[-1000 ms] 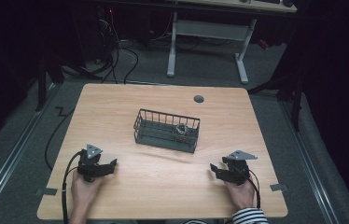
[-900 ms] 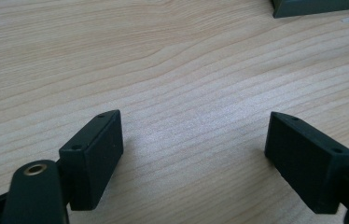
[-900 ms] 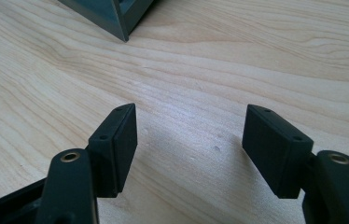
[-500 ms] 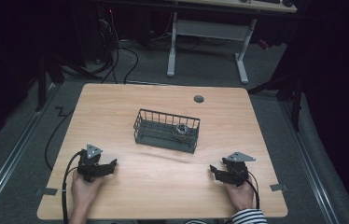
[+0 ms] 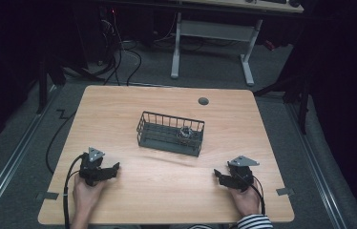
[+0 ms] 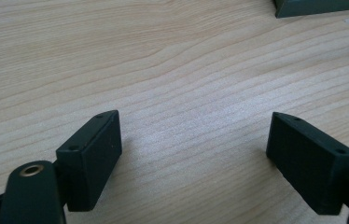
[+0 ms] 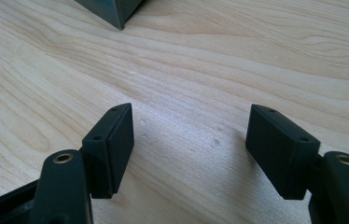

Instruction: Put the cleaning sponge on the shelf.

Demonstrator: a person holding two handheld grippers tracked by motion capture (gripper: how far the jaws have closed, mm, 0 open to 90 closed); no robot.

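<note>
A dark wire basket [image 5: 153,137] stands in the middle of the wooden table [image 5: 119,109], with a small metallic object [image 5: 185,133] lying in its right end. My left gripper [image 5: 114,170] rests low over the table near the front left, held by a hand. Its jaws stand wide apart over bare wood [image 6: 193,140], and a corner of the basket [image 6: 317,6] shows at the top right. My right gripper [image 5: 217,175] sits near the front right, jaws apart with nothing between them [image 7: 189,140]; they have just been opening. A basket corner [image 7: 112,9] shows ahead of it.
A round grommet hole [image 5: 203,101] sits near the table's far edge. A white-legged desk frame [image 5: 212,43] and cables [image 5: 124,52] stand on the floor behind the table. Bare wood lies between both grippers and the basket.
Both hands rest where they were. The basket has not moved. In the high view the right gripper's jaws look slightly wider apart.
</note>
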